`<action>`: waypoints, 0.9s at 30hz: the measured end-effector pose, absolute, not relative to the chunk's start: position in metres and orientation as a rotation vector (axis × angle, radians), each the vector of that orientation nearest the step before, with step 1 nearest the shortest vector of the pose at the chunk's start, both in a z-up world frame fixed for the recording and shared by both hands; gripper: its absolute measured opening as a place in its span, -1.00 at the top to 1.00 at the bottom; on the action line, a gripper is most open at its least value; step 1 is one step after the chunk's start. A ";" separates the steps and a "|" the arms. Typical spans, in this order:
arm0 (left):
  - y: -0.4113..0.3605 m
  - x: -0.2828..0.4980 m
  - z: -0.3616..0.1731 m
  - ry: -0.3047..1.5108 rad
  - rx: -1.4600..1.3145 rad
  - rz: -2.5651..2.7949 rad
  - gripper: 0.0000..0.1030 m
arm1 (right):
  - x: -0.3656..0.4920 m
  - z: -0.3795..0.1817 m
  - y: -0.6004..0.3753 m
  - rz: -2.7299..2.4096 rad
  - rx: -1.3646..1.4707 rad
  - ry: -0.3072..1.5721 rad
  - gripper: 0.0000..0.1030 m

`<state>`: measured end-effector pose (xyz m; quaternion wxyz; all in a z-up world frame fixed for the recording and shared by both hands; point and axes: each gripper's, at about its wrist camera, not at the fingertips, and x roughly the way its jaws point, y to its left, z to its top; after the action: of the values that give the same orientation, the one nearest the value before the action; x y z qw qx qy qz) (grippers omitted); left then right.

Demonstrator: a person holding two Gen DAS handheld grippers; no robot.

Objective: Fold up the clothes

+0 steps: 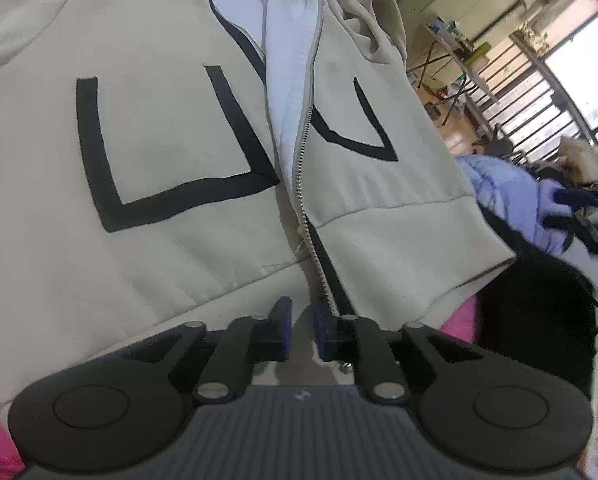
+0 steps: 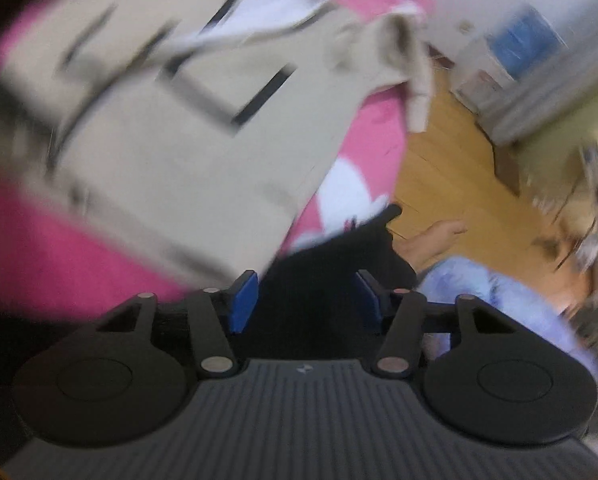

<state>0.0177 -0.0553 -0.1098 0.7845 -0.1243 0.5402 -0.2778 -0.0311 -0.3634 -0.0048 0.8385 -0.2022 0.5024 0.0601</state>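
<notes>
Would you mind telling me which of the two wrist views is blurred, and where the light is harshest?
Right wrist view: heavy motion smear across the beige jacket and floor; only the claw is crisp. Left wrist view: sharp, fisheye-bent, with the window blown out white.

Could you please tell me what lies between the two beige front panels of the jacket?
In the left wrist view, the jacket lies unzipped: white lining shows in the gap, edged by the zip teeth.

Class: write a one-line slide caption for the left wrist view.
Left claw hovers open over the unzipped beige jacket on pink bedding.
</notes>
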 end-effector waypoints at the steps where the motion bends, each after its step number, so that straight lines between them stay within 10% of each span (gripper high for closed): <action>1: -0.055 0.019 -0.110 1.169 -0.285 -0.604 0.61 | -0.020 -0.005 -0.369 0.117 -0.341 1.045 -0.06; 6: -0.058 0.020 -0.109 1.168 -0.292 -0.611 0.50 | 0.043 -0.046 -0.385 0.127 -0.046 1.076 0.04; 9: -0.058 0.019 -0.110 1.166 -0.298 -0.620 0.44 | 0.072 -0.079 -0.390 0.121 0.017 1.169 0.93; 27: -0.050 0.013 -0.090 1.112 -0.342 -0.725 -0.12 | 0.038 -0.061 -0.399 -0.030 -0.034 1.088 0.66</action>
<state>0.0129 -0.0497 -0.0901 0.7741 -0.1578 0.5136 -0.3348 0.0382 -0.3988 -0.0613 0.8554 -0.0160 0.5175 -0.0143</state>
